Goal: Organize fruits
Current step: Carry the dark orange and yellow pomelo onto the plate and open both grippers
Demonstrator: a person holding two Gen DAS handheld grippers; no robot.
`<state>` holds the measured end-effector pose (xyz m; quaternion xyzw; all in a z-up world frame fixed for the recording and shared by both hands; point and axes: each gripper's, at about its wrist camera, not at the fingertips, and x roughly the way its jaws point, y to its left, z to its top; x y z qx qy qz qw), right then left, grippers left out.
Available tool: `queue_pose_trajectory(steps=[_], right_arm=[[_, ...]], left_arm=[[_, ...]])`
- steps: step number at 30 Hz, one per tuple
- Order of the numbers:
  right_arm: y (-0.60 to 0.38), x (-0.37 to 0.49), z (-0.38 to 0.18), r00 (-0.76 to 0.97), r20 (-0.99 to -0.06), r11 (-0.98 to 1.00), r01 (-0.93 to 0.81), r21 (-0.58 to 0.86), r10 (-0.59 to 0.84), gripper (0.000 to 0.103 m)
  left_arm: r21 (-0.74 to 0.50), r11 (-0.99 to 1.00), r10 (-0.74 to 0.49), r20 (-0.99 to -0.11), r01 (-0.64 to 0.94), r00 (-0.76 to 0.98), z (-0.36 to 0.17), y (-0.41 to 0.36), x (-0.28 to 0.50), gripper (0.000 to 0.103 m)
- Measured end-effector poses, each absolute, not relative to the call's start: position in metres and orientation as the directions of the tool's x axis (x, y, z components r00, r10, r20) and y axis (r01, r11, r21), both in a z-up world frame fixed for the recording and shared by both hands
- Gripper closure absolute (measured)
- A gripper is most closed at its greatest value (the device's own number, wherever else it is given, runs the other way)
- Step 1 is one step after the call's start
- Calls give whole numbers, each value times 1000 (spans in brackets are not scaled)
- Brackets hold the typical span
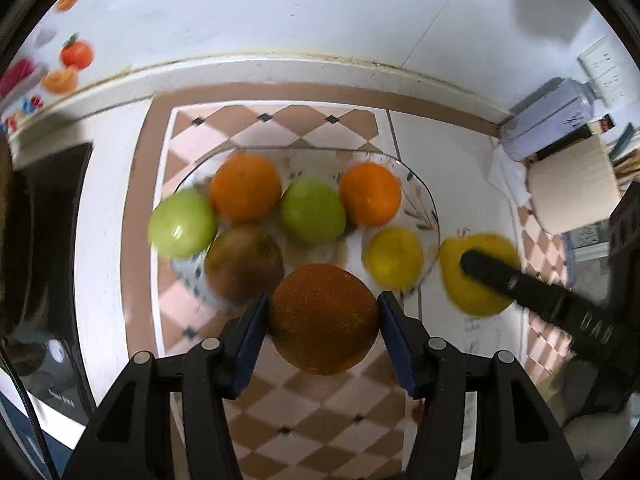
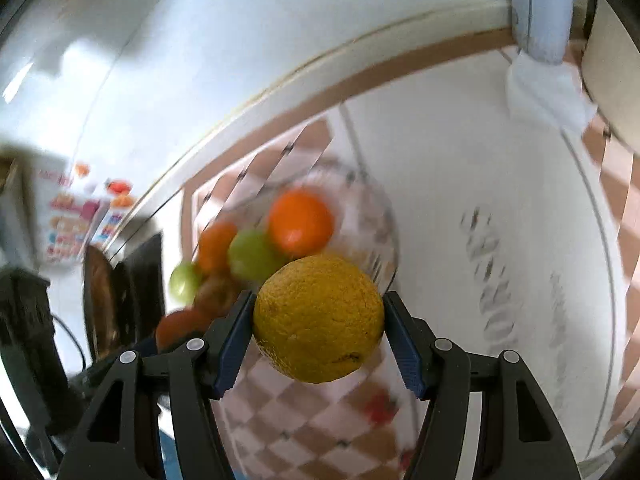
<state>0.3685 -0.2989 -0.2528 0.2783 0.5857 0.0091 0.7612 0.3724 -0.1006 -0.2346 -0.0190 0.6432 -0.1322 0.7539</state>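
My left gripper (image 1: pixel 323 312) is shut on a dark orange fruit (image 1: pixel 323 318) and holds it above the near rim of a clear glass bowl (image 1: pixel 420 192). The bowl holds two oranges (image 1: pixel 246 186), two green apples (image 1: pixel 312 210), a brownish fruit (image 1: pixel 244 262) and a yellow lemon (image 1: pixel 394 258). My right gripper (image 2: pixel 319 314) is shut on a yellow citrus fruit (image 2: pixel 319 318), which shows in the left wrist view (image 1: pixel 476 276) just right of the bowl, partly behind a black finger. The bowl shows blurred in the right wrist view (image 2: pixel 372 200).
The bowl stands on a checkered brown and pink cloth (image 1: pixel 280 420) on a white counter against a white wall. A clear bottle (image 1: pixel 556 116), a white container (image 1: pixel 572 184) and a crumpled white tissue (image 2: pixel 544 92) stand at the right. A dark appliance (image 1: pixel 48 240) stands at the left.
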Motion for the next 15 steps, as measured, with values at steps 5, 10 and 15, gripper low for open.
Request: queue_pose_trajectory(steps=[5,10,15], right_arm=[[-316,414,-277,261,-912,862,324,390,315,37],[-316,430,-299,198,-917,865,311,393,345,36],[-322,426,-300,204,-912,866,293,405,357,18]], left_arm=[[-139,975,-157,-983,173,95,-262,-114,397,50],[-144,980,-150,-988,137,37,-279,-118,406,50],[-151,984,-157,-987,98,48,-283,-118,405,32]])
